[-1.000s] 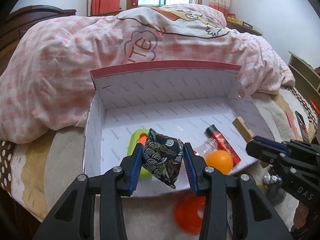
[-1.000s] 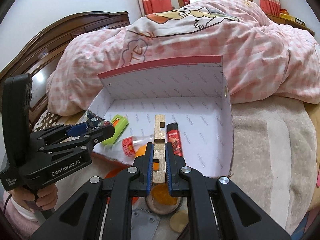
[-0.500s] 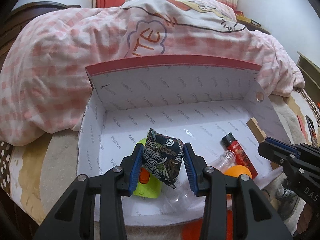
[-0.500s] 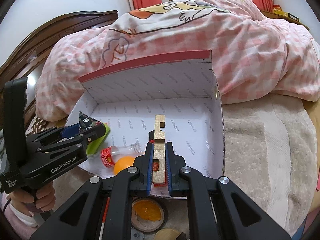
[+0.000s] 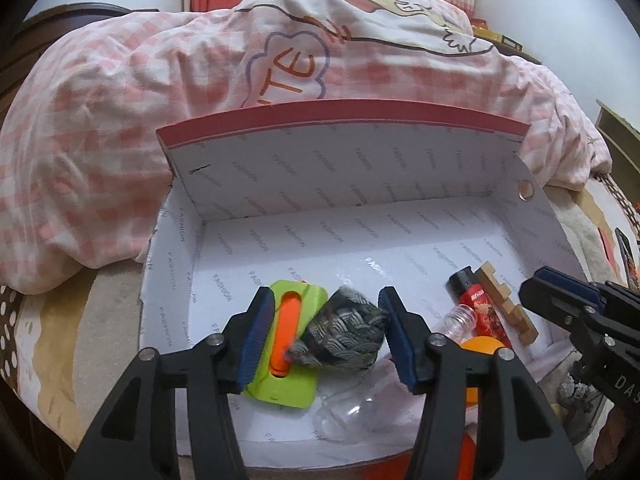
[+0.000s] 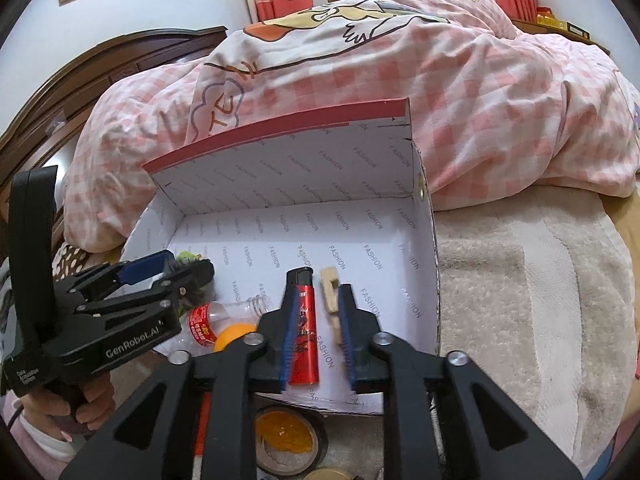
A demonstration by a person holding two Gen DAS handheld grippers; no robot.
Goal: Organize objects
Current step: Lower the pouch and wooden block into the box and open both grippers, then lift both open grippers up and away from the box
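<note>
The patterned pouch [image 5: 344,336] and wooden block [image 6: 334,300] have just been let go into the white box [image 5: 360,168]. The left gripper [image 5: 326,334] and right gripper [image 6: 318,336] have been opened, and nothing is gripped now. Two placements are judged done; items outside the box are left.

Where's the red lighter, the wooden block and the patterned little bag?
red lighter [image 6: 305,332], right wrist view, middle of its red body.
wooden block [image 5: 505,307], left wrist view, middle of its notched length.
patterned bag [image 5: 346,332], left wrist view, its wave-print side.
</note>
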